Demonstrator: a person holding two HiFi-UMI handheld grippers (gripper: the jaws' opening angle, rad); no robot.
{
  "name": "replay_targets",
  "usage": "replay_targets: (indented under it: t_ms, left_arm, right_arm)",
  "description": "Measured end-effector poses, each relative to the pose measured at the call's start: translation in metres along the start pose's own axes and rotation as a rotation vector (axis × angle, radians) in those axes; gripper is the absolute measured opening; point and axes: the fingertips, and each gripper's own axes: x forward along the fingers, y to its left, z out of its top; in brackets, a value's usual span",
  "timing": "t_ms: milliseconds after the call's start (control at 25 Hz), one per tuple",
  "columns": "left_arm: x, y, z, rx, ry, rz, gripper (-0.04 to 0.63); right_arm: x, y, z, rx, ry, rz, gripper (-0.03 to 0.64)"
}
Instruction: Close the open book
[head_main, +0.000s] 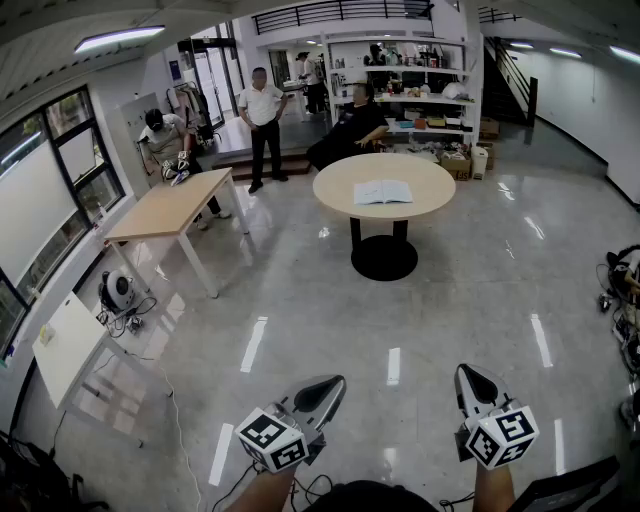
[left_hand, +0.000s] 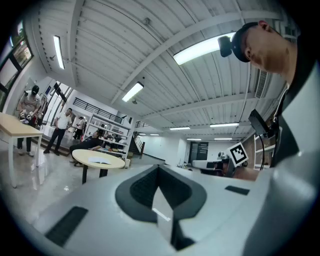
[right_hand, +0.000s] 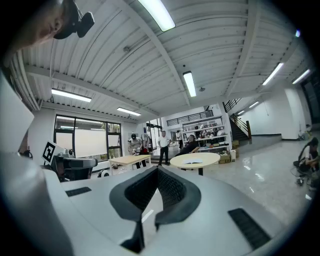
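The open book (head_main: 383, 192) lies flat, pages up, on a round beige table (head_main: 340, 190) far across the room. The book (right_hand: 194, 161) shows small in the right gripper view, and the book (left_hand: 101, 160) also shows in the left gripper view. My left gripper (head_main: 333, 384) and right gripper (head_main: 468, 373) are held low at the near edge of the head view, several steps short of the table. Both point toward it over bare floor. The left gripper (left_hand: 159, 168) and the right gripper (right_hand: 158, 170) have their jaws together with nothing between them.
A rectangular wooden table (head_main: 165, 205) stands left of the round one. A small white table (head_main: 65, 345) and floor cables (head_main: 125, 318) sit by the left wall. Three people are at the back near the shelves (head_main: 405, 70). Gear lies at the right wall (head_main: 622, 290).
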Motion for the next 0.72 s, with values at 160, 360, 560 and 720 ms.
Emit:
replay_targets:
  t_ms: [160,360,560,720]
  left_arm:
    - [0.0058,-0.0007,-0.0016,0.005,0.0,-0.007,-0.011]
    - [0.0068,-0.0001,-0.0035,0.02,0.02,-0.014,-0.011]
    - [0.0018,0.0052,-0.0054,0.032,0.015,-0.014,-0.011]
    - [0.0067,0.0043,-0.0059,0.028,0.015,-0.013,-0.011]
  right_arm:
    - [0.0015,-0.0081,-0.0008,-0.003,-0.006,-0.009,-0.003]
    - [0.0043,-0.0078,-0.0002,-0.006,-0.003,-0.009,-0.003]
    - [0.007,-0.0036,-0.0052,-0.011,-0.004,-0.015,-0.003]
    - [0.0084,-0.0088,-0.0054,-0.011,-0.003,-0.016,-0.003]
